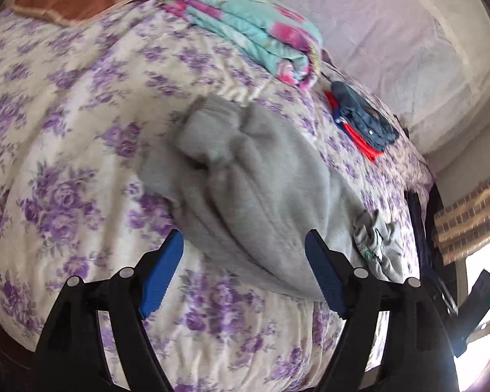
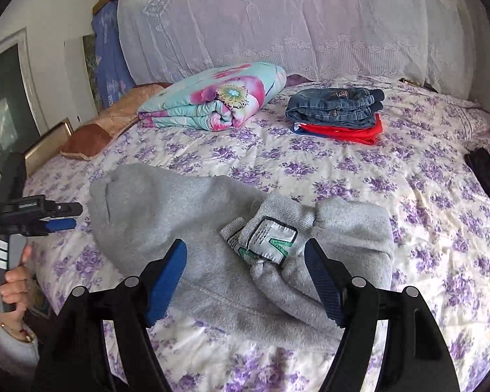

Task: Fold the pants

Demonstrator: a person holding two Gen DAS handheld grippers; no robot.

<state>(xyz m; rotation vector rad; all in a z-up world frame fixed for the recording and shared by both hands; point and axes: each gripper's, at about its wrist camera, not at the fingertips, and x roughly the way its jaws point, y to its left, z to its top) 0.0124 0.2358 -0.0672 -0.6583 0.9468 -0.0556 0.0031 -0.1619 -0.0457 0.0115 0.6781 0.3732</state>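
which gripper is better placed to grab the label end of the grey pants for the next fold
Right, probably. The right gripper hangs open just short of the white label on the grey fleece pants, whereas the left gripper is off beyond their far end.

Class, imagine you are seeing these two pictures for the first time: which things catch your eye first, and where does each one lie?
The grey pants lie bunched in the middle of the purple-flowered bedspread, white label up, just ahead of the open right gripper. Behind them, a rolled turquoise and pink quilt sits to the left of folded jeans stacked on something red. The left gripper also stands open over the pants.
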